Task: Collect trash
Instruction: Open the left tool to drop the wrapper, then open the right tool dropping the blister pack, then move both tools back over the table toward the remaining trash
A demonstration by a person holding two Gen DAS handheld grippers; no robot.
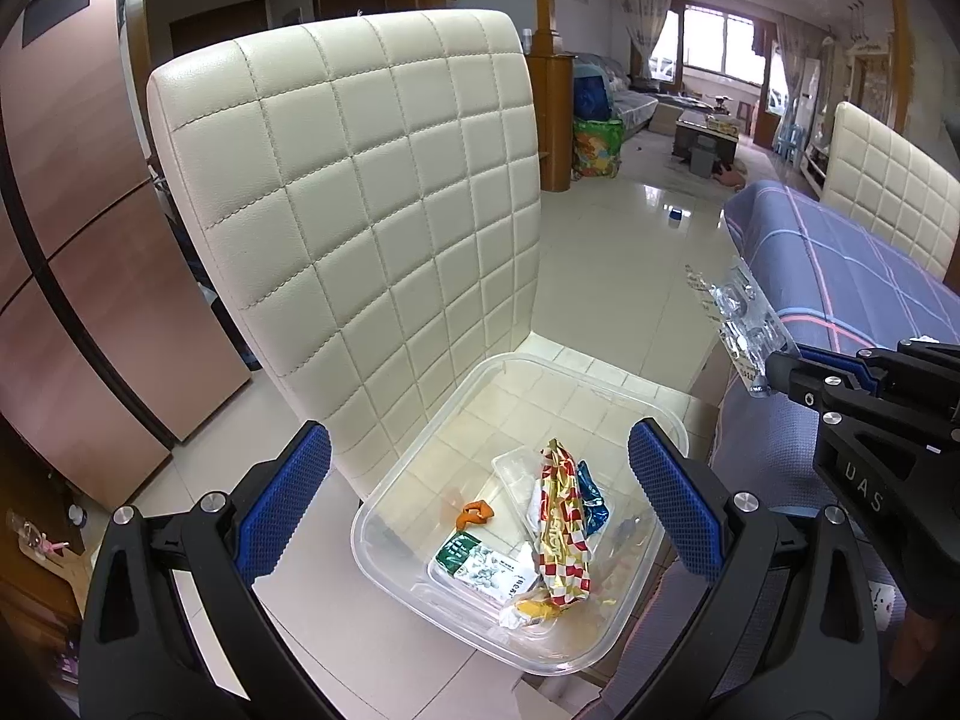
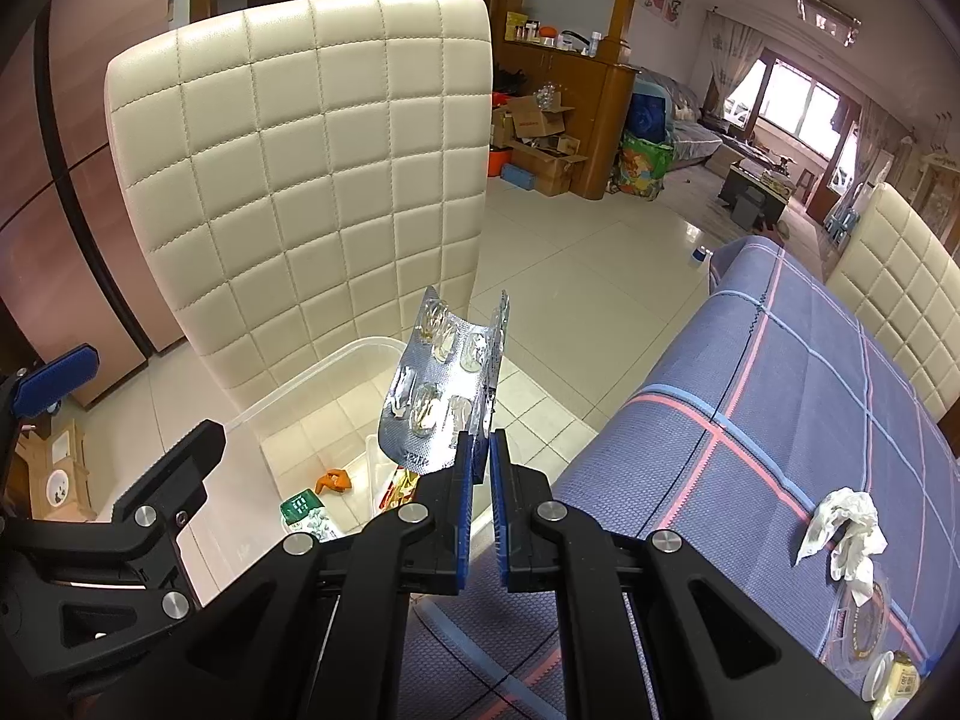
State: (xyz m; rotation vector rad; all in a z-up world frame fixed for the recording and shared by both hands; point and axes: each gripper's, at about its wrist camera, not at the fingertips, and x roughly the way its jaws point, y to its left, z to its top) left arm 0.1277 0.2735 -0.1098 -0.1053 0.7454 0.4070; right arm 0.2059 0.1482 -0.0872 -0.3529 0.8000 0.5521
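A clear plastic bin (image 1: 654, 414) sits on the seat of a cream quilted chair (image 1: 360, 192). It holds wrappers: a red-gold checked wrapper (image 1: 561, 534), a green-white packet (image 1: 480, 564) and an orange scrap (image 1: 474, 514). My left gripper (image 1: 480, 498) is open and empty above the bin. My right gripper (image 2: 480, 456) is shut on silver pill blister packs (image 2: 435, 384), held up beside the table edge, right of the bin (image 2: 312, 384); the pack also shows in the left wrist view (image 1: 738, 324).
A table with a blue plaid cloth (image 2: 810, 408) stands to the right, with a crumpled white tissue (image 2: 846, 531) and a small round container (image 2: 897, 675) on it. A second cream chair (image 2: 900, 300) stands behind the table. Brown cabinet doors (image 1: 78, 240) are at left.
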